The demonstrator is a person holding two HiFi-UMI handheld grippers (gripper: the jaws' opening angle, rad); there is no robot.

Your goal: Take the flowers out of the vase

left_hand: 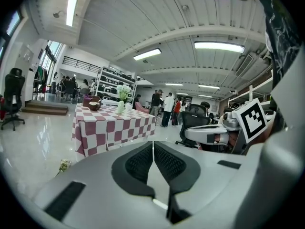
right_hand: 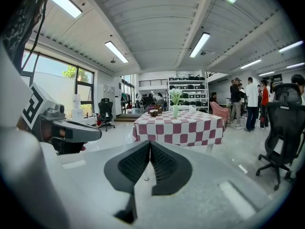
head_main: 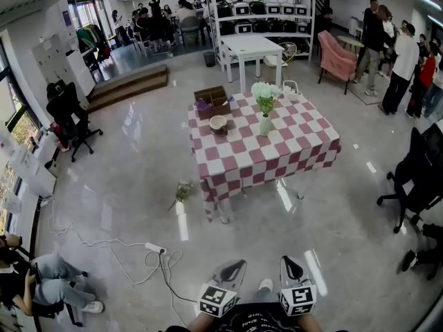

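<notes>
Both tools are closed and empty: your left gripper has its pads pressed together with nothing between them, and so does your right gripper. Both sit low at the bottom of the head view, side by side, touching nothing and pointing toward the table. The flowers are in the vase, which stands upright around the middle of the checkered top, toward the far side and well away from both grippers. A bowl sits to the left of the vase, apart from it, and a wooden box is at the far left corner. The cloth hangs over the near edge and covers most of the legs. There is open, glossy floor between you and the table. Left of your line, a small bunch of flowers on the floor lies near the table's near-left corner, and a power strip with a loose cable lies closer to you. An office chair stands to the right, well off the table edge. A seated person is at the far lower left, and a group of people stands beyond the right side. A white table is behind the checkered one.
</notes>
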